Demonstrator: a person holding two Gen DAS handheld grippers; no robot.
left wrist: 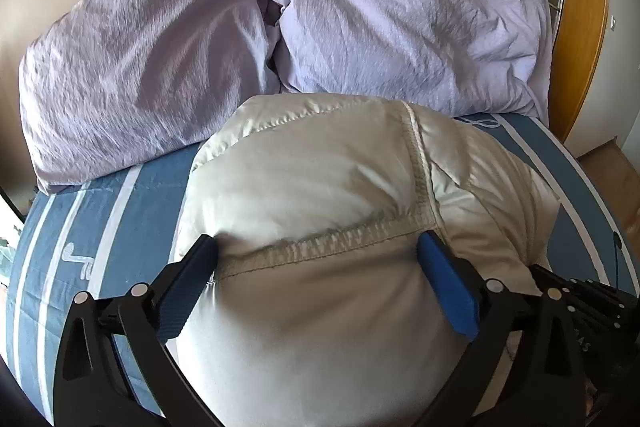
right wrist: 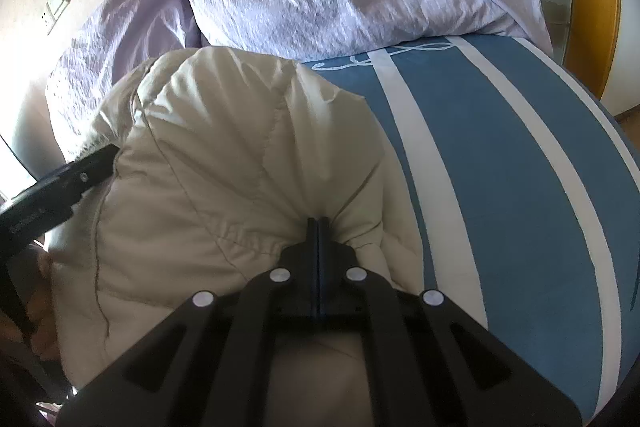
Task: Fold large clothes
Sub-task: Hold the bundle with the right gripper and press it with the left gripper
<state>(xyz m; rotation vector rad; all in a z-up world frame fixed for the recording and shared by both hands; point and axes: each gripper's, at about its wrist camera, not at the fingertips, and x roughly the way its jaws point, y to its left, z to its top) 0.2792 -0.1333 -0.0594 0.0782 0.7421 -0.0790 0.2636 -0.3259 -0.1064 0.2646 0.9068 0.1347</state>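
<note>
left gripper (left wrist: 316, 267): jaws wide, straddling puffy cream jacket (left wrist: 340, 187) to press it flat | right gripper (right wrist: 319, 227): jaws shut, probably pinching fabric, anchoring fold | bed (right wrist: 500, 167)

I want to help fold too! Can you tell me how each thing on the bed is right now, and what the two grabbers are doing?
Puffy cream padded jacket: bunched in a mound on the bed, not flat.
Left gripper: fingers wide apart, either side of the jacket's stitched seam.
Right gripper: fingers shut on a fold of the jacket.
Blue bedsheet with white stripes: spread smooth.
Lilac crinkled pillows: piled behind the jacket.
</note>
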